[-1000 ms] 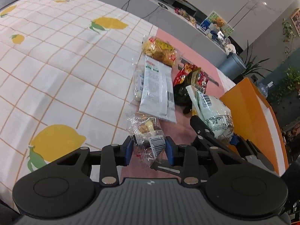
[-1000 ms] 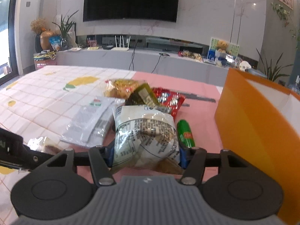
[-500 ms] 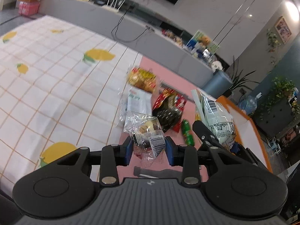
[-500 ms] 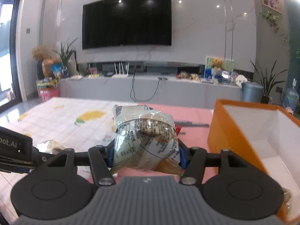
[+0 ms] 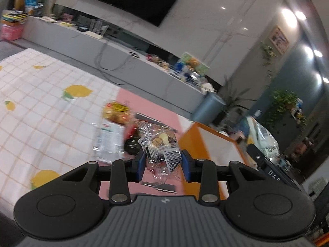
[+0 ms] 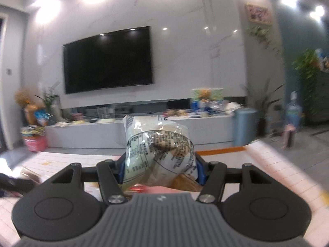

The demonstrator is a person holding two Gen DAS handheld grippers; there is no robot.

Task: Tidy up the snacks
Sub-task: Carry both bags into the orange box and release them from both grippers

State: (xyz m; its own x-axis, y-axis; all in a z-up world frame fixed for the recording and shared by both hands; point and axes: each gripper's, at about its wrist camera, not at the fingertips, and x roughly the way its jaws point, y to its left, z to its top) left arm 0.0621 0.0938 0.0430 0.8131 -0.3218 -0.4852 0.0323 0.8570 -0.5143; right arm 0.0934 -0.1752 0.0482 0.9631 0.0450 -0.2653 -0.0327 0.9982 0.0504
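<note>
My left gripper (image 5: 163,162) is shut on a small clear snack packet (image 5: 161,146) with a barcode, held in the air above the pink mat (image 5: 152,107). To its right stands the orange box (image 5: 197,144) with a white inside. My right gripper (image 6: 160,170) is shut on a puffy white printed snack bag (image 6: 158,150), lifted high; the same white bag (image 5: 265,140) and the right gripper's black body show over the box in the left wrist view. The box's orange rim (image 6: 222,149) peeks just behind the bag in the right wrist view.
On the mat lie a yellow snack bag (image 5: 116,111), a flat white packet (image 5: 109,140) and a dark red-and-black bag (image 5: 131,138). A lemon-print cloth (image 5: 41,111) covers the table's left part. A long grey TV console (image 6: 102,131) stands beyond.
Both grippers have risen from the table with their snacks. The right one has swung over toward the orange box, and the left one has tilted up, bringing the room into view.
</note>
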